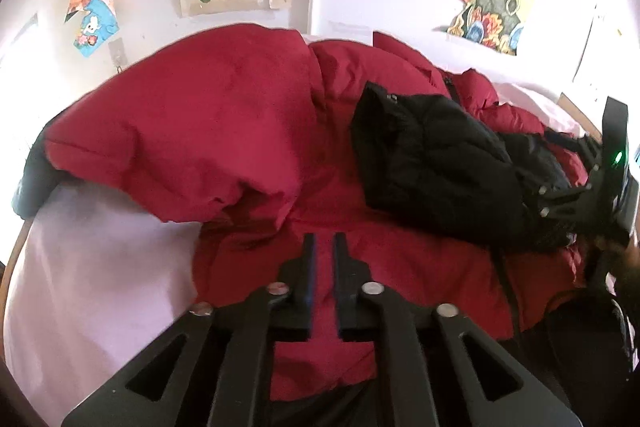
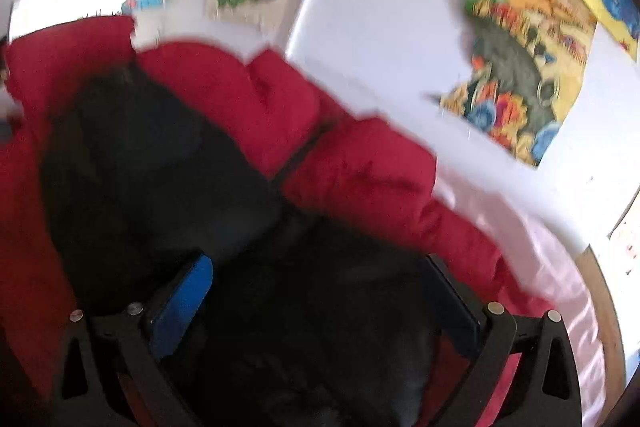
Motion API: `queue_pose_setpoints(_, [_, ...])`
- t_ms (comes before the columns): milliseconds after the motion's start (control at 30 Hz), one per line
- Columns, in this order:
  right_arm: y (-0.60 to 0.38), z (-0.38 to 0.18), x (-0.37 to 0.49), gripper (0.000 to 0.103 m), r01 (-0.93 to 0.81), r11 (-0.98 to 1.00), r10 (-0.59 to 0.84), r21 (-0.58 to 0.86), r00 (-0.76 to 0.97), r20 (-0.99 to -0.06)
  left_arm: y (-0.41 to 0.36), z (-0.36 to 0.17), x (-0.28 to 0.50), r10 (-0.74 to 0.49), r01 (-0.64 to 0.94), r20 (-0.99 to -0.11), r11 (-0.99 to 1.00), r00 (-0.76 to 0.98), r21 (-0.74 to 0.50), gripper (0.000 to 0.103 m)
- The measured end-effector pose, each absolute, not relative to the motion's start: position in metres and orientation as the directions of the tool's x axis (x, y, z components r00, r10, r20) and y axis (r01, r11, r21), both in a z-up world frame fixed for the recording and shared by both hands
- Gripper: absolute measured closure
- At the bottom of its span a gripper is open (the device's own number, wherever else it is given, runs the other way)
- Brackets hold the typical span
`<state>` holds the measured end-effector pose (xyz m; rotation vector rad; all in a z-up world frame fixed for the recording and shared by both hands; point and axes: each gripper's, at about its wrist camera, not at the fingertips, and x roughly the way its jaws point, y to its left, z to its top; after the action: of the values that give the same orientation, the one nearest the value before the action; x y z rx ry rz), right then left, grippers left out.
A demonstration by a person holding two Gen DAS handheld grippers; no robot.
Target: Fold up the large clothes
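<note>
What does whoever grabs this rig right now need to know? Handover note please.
Left gripper: fingers nearly shut over the red jacket, apparently holding nothing.
Right gripper: open wide, black lining between its fingers; view is blurred, so contact is unclear.
Jacket lies bunched on the white bed sheet, a panel flipped to show black lining, one sleeve puffed up on the left.
Done: no neat fold visible.
Left: flatten it, fold sleeves in, fold the body.
</note>
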<state>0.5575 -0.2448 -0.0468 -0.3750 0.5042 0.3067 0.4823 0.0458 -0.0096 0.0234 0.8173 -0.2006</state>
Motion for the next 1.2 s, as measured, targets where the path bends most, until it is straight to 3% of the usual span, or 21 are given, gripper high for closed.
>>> queue_pose_setpoints(33, [-0.242,-0.034,0.557,0.0,-0.382,0.889,0.214,-0.255,0.835,-0.506,0.049,-0.007,0.48,-0.173,0.181,-0.721,0.981,0.671,-0.068,0.083])
queue_pose_setpoints(100, [-0.231,-0.014,0.561,0.0,-0.389,0.899,0.253,-0.199,0.835,-0.489,0.056,-0.002,0.477,-0.18,0.163,-0.712,0.982,0.678,-0.093,0.062])
queue_pose_setpoints(200, [-0.204,-0.006,0.572,0.0,-0.41,0.904,0.302,-0.123,0.814,-0.496,0.07,0.009,0.468,-0.186,0.139,-0.695,0.983,0.695,-0.123,0.056])
queue_pose_setpoints(367, [-0.155,-0.067,0.589,0.0,-0.433,0.869,0.217,-0.239,0.768,-0.602,0.107,0.028,0.449,-0.155,0.088,-0.697,0.987,0.7,-0.132,0.047])
queue_pose_setpoints(500, [-0.171,-0.046,0.578,0.0,-0.44,0.882,0.278,-0.169,0.774,-0.569,0.158,0.042,0.436,-0.136,0.028,-0.679,0.985,0.722,-0.168,0.034])
queue_pose_setpoints(667, [-0.198,-0.004,0.54,0.0,-0.451,0.891,0.362,-0.048,0.771,-0.524,0.253,0.052,0.454,-0.199,-0.108,-0.642,0.908,0.741,-0.406,0.033])
queue_pose_setpoints(833, [-0.2,0.018,0.513,0.0,-0.483,0.875,0.435,0.037,0.749,-0.499,0.33,0.029,0.491,-0.364,-0.262,-0.58,0.634,0.729,-0.727,0.033])
queue_pose_setpoints(1033, [-0.193,0.026,0.487,0.0,-0.513,0.854,0.487,0.087,0.729,-0.482,0.374,0.001,0.499,-0.302,-0.477,-0.616,0.423,0.727,-0.77,0.033])
queue_pose_setpoints(1200, [-0.188,0.023,0.476,0.0,-0.525,0.847,0.495,0.084,0.72,-0.486,0.378,0.005,0.511,-0.279,-0.465,-0.601,0.425,0.749,-0.777,0.034])
